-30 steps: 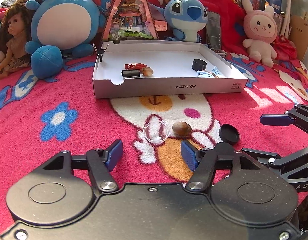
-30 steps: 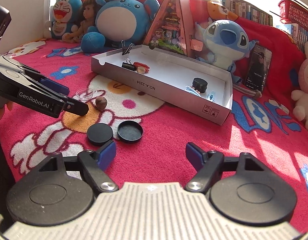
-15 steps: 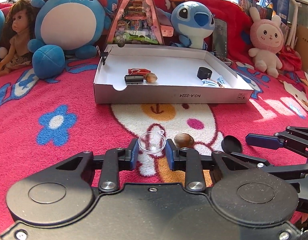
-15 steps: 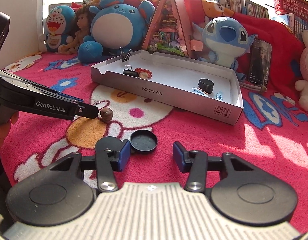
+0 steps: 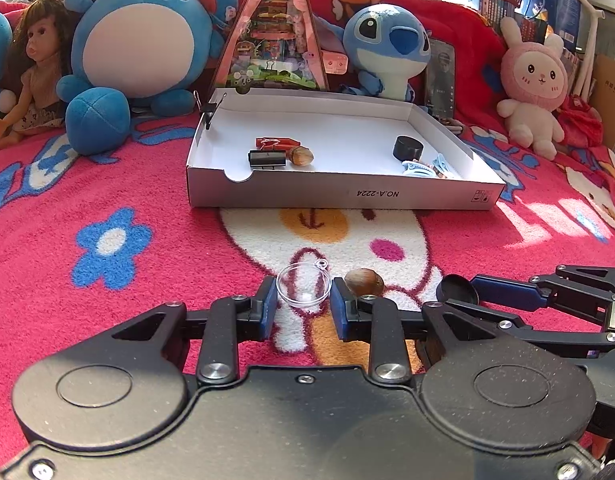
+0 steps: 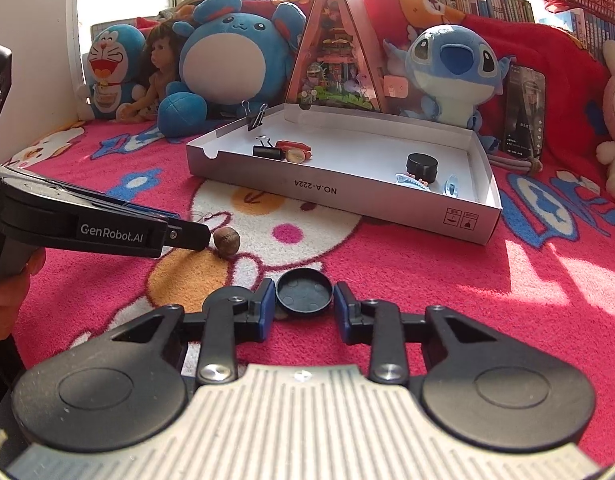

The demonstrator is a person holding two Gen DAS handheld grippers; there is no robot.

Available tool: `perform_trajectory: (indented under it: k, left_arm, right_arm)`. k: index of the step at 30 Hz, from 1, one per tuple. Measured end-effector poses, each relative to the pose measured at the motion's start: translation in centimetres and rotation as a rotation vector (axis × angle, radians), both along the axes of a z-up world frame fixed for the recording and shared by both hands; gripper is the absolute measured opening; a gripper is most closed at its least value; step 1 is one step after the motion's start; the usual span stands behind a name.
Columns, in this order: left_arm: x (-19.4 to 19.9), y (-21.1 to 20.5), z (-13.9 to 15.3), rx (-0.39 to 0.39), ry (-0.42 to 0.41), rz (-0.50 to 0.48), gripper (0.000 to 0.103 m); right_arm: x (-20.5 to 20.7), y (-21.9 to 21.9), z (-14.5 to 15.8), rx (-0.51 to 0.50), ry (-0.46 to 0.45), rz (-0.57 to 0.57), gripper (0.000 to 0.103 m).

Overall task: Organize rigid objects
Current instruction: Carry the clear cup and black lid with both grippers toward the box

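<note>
My left gripper (image 5: 303, 304) is shut on a clear plastic half-sphere (image 5: 304, 285) on the pink rug. A brown nut (image 5: 364, 282) lies just right of it, also seen in the right wrist view (image 6: 226, 242). My right gripper (image 6: 304, 307) is shut on a black round lid (image 6: 304, 293), hollow side up; a second black lid is hidden behind its left finger. The white cardboard box (image 5: 339, 194) ahead holds binder clips (image 5: 267, 157), a nut (image 5: 301, 155), a black cap (image 5: 407, 148) and blue hair clips (image 5: 417, 169).
Plush toys, a doll (image 5: 31, 80) and a triangular display house (image 5: 275, 28) line the back behind the box. A pink bunny plush (image 5: 535, 92) sits at the far right. The left gripper body (image 6: 99, 228) reaches in from the left in the right wrist view.
Both grippers moved forward and closed: the left on the clear half-sphere, the right on the open black lid.
</note>
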State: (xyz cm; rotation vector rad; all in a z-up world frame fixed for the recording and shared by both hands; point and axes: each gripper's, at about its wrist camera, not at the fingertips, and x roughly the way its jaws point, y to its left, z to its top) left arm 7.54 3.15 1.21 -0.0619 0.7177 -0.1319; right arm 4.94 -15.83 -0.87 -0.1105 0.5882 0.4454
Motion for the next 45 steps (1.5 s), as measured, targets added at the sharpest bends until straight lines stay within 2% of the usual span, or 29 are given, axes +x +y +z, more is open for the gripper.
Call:
perform_trajectory:
  k: [8, 20, 27, 40, 45]
  left_arm:
    - [0.2, 0.5, 0.7, -0.021, -0.004, 0.015, 0.027]
    - [1.4, 1.5, 3.2, -0.025, -0.053, 0.067, 0.027]
    - [2.6, 2.2, 4.4, -0.061, -0.075, 0.102, 0.027]
    - [5.2, 2.8, 4.8, -0.086, -0.042, 0.103, 0.027]
    - [6.4, 3.1, 5.8, -0.061, -0.034, 0.075, 0.027]
  right_arm:
    - [0.4, -0.5, 0.7, 0.013, -0.010, -0.040, 0.037]
    - [2.4, -2.4, 2.4, 0.060, 0.002, -0.133, 0.037]
    - [3.7, -3.0, 3.1, 0.074, 0.004, -0.159, 0.037]
    - [6.1, -4.0, 4.1, 0.106, 0.032, -0.204, 0.037]
    - [7.0, -4.4, 4.5, 0.110, 0.043, -0.219, 0.037]
